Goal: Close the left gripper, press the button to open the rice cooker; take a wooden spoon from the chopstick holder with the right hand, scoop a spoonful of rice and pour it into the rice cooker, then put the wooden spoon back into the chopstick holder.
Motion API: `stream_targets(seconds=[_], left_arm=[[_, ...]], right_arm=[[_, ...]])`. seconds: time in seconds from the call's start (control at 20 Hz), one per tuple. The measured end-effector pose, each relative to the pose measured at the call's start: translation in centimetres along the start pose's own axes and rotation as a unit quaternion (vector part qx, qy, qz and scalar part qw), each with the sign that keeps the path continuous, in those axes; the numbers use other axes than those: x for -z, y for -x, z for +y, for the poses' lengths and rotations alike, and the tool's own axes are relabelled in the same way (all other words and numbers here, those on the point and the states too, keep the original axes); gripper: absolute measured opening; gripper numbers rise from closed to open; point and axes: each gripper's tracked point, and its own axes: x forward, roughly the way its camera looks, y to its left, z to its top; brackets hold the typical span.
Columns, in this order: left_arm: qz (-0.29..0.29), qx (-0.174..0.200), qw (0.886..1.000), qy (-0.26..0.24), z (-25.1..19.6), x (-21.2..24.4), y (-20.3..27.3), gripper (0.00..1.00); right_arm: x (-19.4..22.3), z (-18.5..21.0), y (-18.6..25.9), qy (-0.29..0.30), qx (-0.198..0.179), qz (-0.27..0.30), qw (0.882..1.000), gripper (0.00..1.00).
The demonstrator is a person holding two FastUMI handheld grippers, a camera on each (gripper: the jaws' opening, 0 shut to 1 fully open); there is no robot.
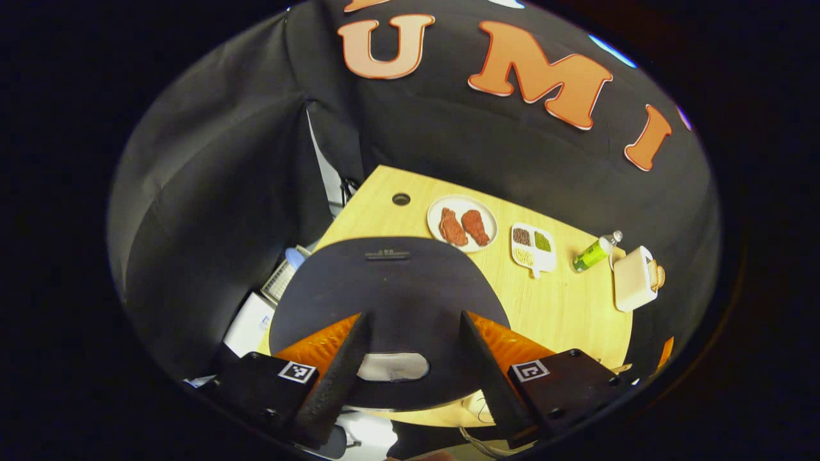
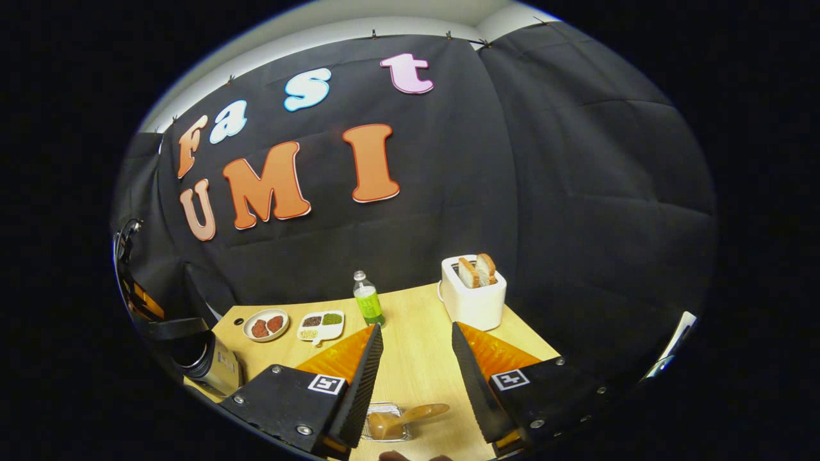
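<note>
The rice cooker's black lid (image 1: 391, 288) lies shut right below my left gripper (image 1: 415, 317). That gripper is open, one finger on each side of the pale button (image 1: 393, 366) at the lid's front, and I cannot tell if it touches. The cooker's silvery side (image 2: 214, 366) stands at the table's left end in the right gripper view. My right gripper (image 2: 416, 330) hangs open above the table with nothing between its fingers. Beneath it, near the front edge, a wooden spoon (image 2: 400, 418) lies slanted in the chopstick holder (image 2: 384, 410).
On the wooden table (image 1: 564, 307) stand a plate with two red meat pieces (image 1: 462, 224), a white divided dish of grains (image 1: 533, 246), a green bottle (image 2: 367, 299) and a white toaster with bread (image 2: 473, 291). White boxes (image 1: 250, 323) sit past the table's left edge.
</note>
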Motion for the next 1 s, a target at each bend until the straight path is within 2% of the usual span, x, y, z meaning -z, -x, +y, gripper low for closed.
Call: stream_targets(seconds=[0.35, 0.4, 0.45, 0.5, 0.65, 0.85, 1.0], left_arm=[[0.070, -0.041, 0.996, -0.023, 0.4, 6.1, -4.2, 0.92], [0.090, -0.044, 0.995, -0.011, 0.2, 6.4, -4.9, 0.99], [0.086, -0.045, 0.995, -0.011, 0.4, 6.1, -4.9, 0.92], [0.083, -0.046, 0.995, -0.011, 0.4, 5.9, -5.1, 0.98], [0.077, -0.048, 0.996, -0.018, 0.2, 6.3, -4.8, 0.95], [0.069, -0.052, 0.996, -0.007, 0.3, 6.1, -5.0, 0.96], [0.041, -0.053, 0.998, -0.013, 0.4, 6.1, -4.9, 0.96]], right_arm=[[0.4, 3.1, -0.2, 0.026, -0.028, 0.002, 0.999, 0.69], [0.6, 3.2, -0.2, 0.030, -0.029, 0.003, 0.999, 0.69], [0.8, 3.2, -0.1, 0.035, -0.028, 0.006, 0.999, 0.69], [1.0, 3.3, -0.1, 0.038, -0.029, 0.008, 0.999, 0.69], [1.0, 4.0, 0.0, 0.038, -0.035, 0.009, 0.999, 0.68], [0.4, 5.1, -0.3, 0.041, -0.045, 0.003, 0.998, 0.68], [0.4, 6.1, -0.4, 0.044, -0.058, 0.004, 0.997, 0.69]])
